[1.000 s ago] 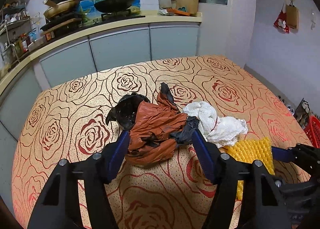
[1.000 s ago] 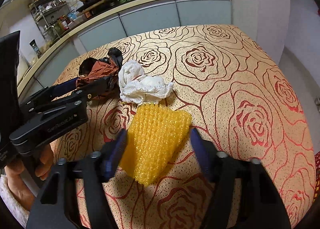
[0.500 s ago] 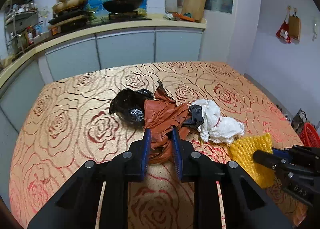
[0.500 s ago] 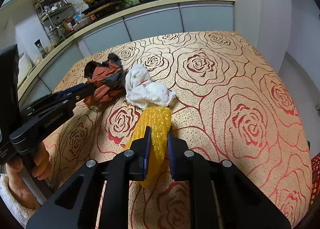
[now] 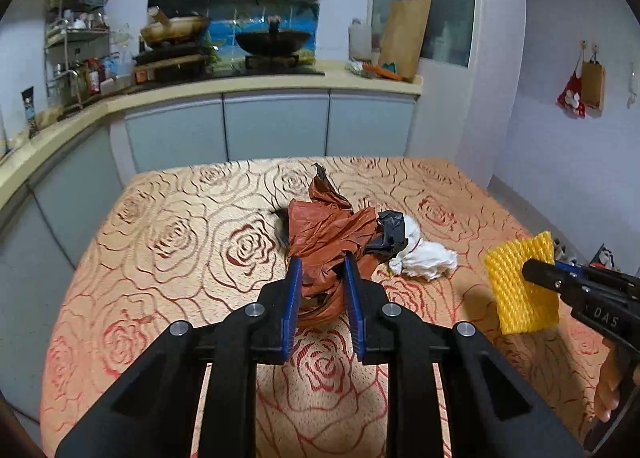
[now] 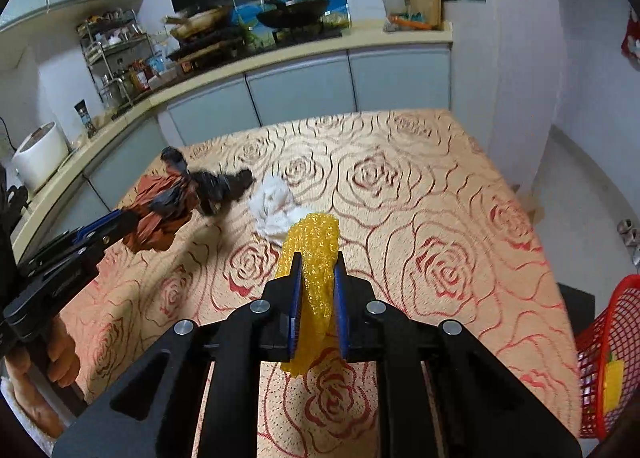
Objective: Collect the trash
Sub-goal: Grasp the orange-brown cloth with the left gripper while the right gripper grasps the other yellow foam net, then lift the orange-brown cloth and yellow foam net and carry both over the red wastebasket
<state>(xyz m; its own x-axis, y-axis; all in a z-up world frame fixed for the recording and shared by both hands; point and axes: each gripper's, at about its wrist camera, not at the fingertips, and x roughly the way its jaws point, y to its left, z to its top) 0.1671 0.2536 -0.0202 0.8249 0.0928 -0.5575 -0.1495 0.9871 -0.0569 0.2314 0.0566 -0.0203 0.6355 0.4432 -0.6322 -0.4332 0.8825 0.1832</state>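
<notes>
Your left gripper (image 5: 322, 270) is clamped on the crumpled orange-brown bag (image 5: 332, 234), its bunched lower end pinched between the blue pads, with a black bag (image 5: 386, 232) tangled into its right side. Your right gripper (image 6: 317, 276) pinches the yellow foam net (image 6: 316, 254), which hangs clear of the rose-patterned tablecloth (image 6: 440, 217). A white rag (image 6: 276, 205) lies on the tablecloth between the two loads, just right of the black bag. A red basket (image 6: 608, 342) stands off the tablecloth's right edge.
</notes>
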